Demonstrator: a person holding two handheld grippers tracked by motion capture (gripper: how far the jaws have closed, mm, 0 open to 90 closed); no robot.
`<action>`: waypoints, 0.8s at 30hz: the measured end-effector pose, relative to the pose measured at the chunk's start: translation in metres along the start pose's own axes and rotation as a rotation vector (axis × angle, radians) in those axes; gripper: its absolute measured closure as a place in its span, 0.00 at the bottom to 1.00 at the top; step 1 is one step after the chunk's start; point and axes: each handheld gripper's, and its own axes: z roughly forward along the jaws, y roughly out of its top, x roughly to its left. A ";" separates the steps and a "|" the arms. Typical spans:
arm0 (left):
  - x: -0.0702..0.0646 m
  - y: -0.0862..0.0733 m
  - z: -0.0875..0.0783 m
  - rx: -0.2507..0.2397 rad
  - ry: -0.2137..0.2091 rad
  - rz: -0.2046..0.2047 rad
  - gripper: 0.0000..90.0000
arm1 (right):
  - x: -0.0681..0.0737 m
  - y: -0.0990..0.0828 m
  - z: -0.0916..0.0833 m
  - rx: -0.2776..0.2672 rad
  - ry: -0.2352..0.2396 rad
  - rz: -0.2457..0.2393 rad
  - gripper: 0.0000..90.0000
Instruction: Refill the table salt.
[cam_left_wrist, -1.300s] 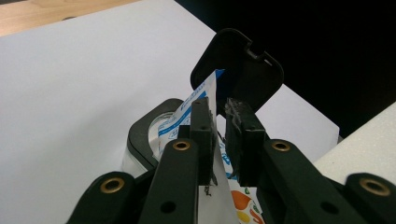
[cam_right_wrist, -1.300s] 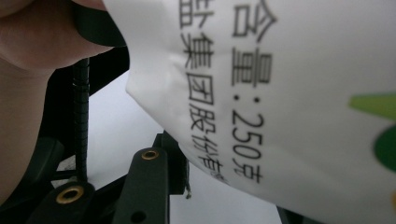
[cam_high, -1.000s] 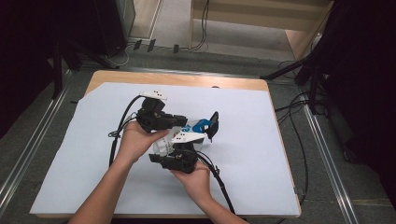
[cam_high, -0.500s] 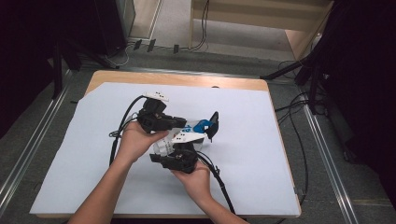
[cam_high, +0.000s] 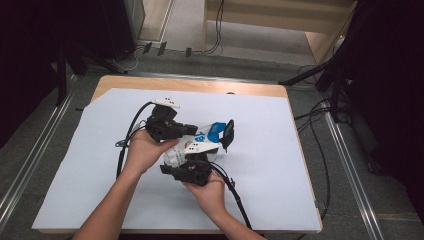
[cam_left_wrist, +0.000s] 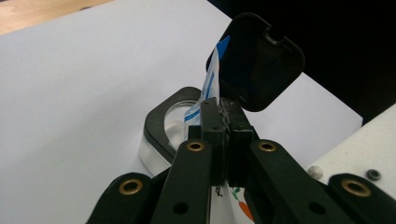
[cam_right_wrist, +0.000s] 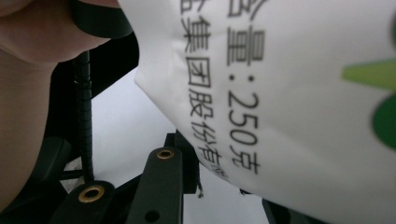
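A white and blue pouch (cam_left_wrist: 210, 79) with printed text (cam_right_wrist: 280, 93) is held up between both grippers over the middle of the white sheet. My left gripper (cam_left_wrist: 223, 109) is shut on its thin top edge (cam_high: 214, 131). Just behind stands a clear container (cam_left_wrist: 156, 121) with a black rim, its black lid (cam_left_wrist: 257, 60) flipped up (cam_high: 228, 132). My right gripper (cam_high: 182, 156) comes from below. Its jaws have just been closing with the pouch's lower part between them, and one finger (cam_right_wrist: 184, 161) touches the pouch.
A white sheet (cam_high: 280, 175) covers most of the wooden table (cam_high: 200, 85). Black cables (cam_high: 235, 195) trail from both grippers toward the near edge. My left hand (cam_right_wrist: 28, 70) and its cable are close beside the right gripper. Metal rails and floor cables surround the table.
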 end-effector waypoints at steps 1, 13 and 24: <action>0.000 0.000 0.000 -0.004 0.002 -0.001 1.00 | 0.000 0.000 0.000 -0.002 0.003 0.000 0.84; -0.001 0.001 -0.003 -0.009 0.028 -0.007 1.00 | 0.002 0.002 0.000 -0.001 -0.004 -0.015 0.78; 0.001 0.001 -0.005 -0.034 0.057 -0.013 1.00 | 0.001 0.004 -0.001 -0.010 -0.008 -0.007 0.75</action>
